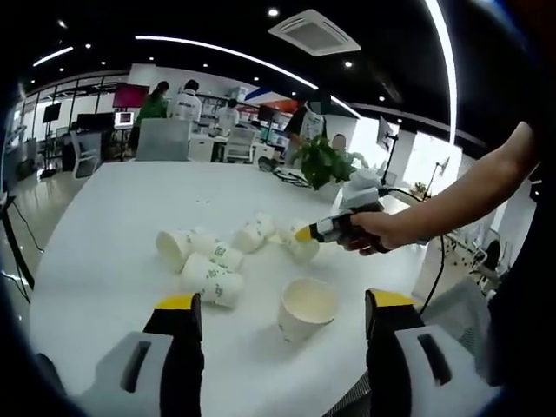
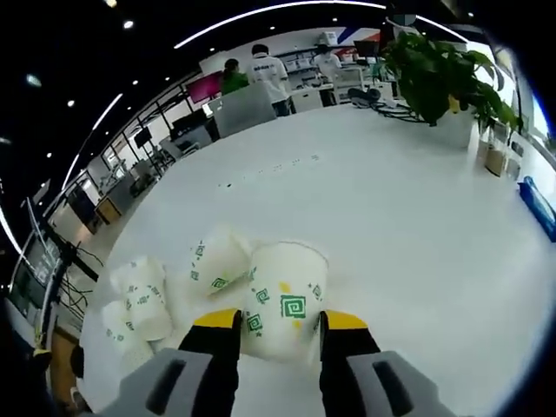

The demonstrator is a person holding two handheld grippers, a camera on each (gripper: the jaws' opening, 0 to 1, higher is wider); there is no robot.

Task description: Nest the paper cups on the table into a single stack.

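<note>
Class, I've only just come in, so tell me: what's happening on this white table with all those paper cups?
A person is working with a hand-held gripper in each hand. The right gripper has its jaws on either side of an upright paper cup, apparently gripping it. The left gripper is open and hovers in front of another upright cup. Several more cups lie tipped over on the white table, some already partly nested. No single stack yet.
</note>
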